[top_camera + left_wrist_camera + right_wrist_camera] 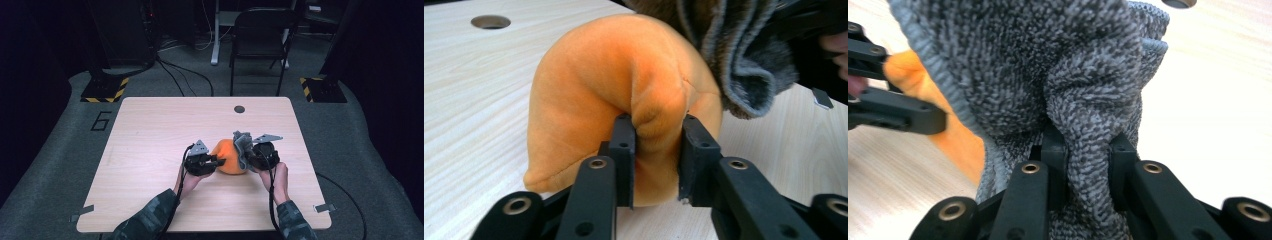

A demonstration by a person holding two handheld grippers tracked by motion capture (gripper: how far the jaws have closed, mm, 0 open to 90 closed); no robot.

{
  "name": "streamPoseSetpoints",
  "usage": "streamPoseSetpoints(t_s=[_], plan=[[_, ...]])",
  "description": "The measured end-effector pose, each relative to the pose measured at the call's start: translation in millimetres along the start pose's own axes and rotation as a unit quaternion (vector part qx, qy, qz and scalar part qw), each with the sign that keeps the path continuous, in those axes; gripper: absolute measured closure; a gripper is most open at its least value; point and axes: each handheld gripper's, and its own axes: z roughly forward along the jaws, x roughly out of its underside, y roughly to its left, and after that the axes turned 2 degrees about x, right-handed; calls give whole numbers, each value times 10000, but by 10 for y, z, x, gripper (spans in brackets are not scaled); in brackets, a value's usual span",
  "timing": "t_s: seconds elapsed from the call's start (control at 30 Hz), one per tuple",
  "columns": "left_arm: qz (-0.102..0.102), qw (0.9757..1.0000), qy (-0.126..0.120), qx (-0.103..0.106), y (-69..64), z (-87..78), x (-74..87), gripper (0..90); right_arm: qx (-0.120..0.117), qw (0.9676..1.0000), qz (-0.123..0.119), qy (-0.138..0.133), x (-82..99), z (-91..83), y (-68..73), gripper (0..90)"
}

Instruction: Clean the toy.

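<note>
Right in the middle of the table [150,125], slightly toward the person's side, sits the orange cloth [229,156], a soft plush bundle humped up off the wood. In the left gripper view it bulges tall, and a fold of that orange cloth [624,95] is pinched squarely between the two black jaws, which stand only a fold's thickness apart and press on it from both sides. That is the left gripper [212,162], coming in from the left and holding the bundle low on its side.

Touching the orange cloth on its right is the grey cloth [242,145], a looped terry fabric, bunched and standing up. The right gripper [248,156] has it: in the right gripper view a thick ridge of grey cloth [1058,75] is clamped between the jaws, nearly closed, with the rest of the fabric draped above and around them. The orange shows behind it at the left, with the other gripper's black jaws across it.

Both hands hold their tools close together, camouflage sleeves [150,215] entering from the bottom edge.

Further out, a round hole [239,109] sits near the table's far edge. On the grey floor to the left, a dark figure 6 [101,120] is marked. Yellow-and-black hazard stripes [120,90] edge two stand bases, and a black chair [262,35] stands beyond the table.
</note>
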Motion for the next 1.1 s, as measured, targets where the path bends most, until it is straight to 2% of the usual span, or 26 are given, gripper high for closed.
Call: streamPoseSetpoints(t_s=[0.07, 0.1, 0.13, 0.2, 0.23, 0.27, 0.37, 0.43, 0.47, 0.5, 0.53, 0.6, 0.7, 0.77, 0.93, 1.0, 1.03, 1.1], plan=[[101, 9999, -40, 38, 4, -7, -2, 648, -44, 10000, -36, 3, 10, 0, -58, 762], [182, 9998, -27, 103, 16, -16, -7, 609, -27, 10000, 40, 6, 11, -1, -65, 762], [217, 9997, -44, 76, 14, -23, -7, 575, -25, 10000, -14, -14, 18, 7, -86, 762], [267, 9995, -130, 65, 27, -44, -5, 503, -23, 10000, 83, -10, 24, 15, -95, 762], [313, 9994, -112, -36, 41, -53, -1, 463, 6, 9999, 125, 8, 23, 16, -100, 762], [352, 9993, -117, -89, 56, -54, 9, 413, -16, 10000, 57, -12, 26, 20, -125, 762], [368, 9993, -76, -71, 124, -47, 43, 333, -20, 10000, 76, -11, 28, 21, -128, 762], [481, 9988, -25, -32, 145, -33, 53, 304, -17, 9999, 109, -24, 23, 26, -122, 762], [593, 9982, -6, -100, 143, -25, 55, 288, -19, 9999, 128, -17, 22, 27, -121, 762], [675, 9977, -6, -59, 137, -15, 54, 249, -55, 9999, 156, -11, 22, 27, -122, 762], [790, 9968, 2, -102, 124, 3, 53, 249, -16, 9997, 227, 3, 21, 28, -115, 762], [1098, 9939, 103, -91, 100, 40, 51, 249, -39, 9999, 120, -13, 24, 38, -133, 761], [1376, 9901, 224, -150, 89, 118, 65, 248, -46, 9999, 147, -8, 28, 56, -146, 762], [1368, 9902, 173, -202, 92, 143, 74, 270, -35, 9999, 158, -5, 33, 58, -155, 762], [1382, 9899, 71, -314, 80, 163, 118, 477, -46, 9998, 166, -79, 50, 56, -173, 761], [1351, 9904, 28, -285, 72, 157, 116, 571, -42, 9997, 229, -95, 56, 35, -183, 761], [1353, 9902, 20, -346, 67, 154, 117, 600, -37, 9997, 220, -113, 59, 26, -199, 760], [1293, 9911, -33, -313, 69, 150, 120, 664, 8, 9994, 314, -157, 69, -9, -245, 759]])
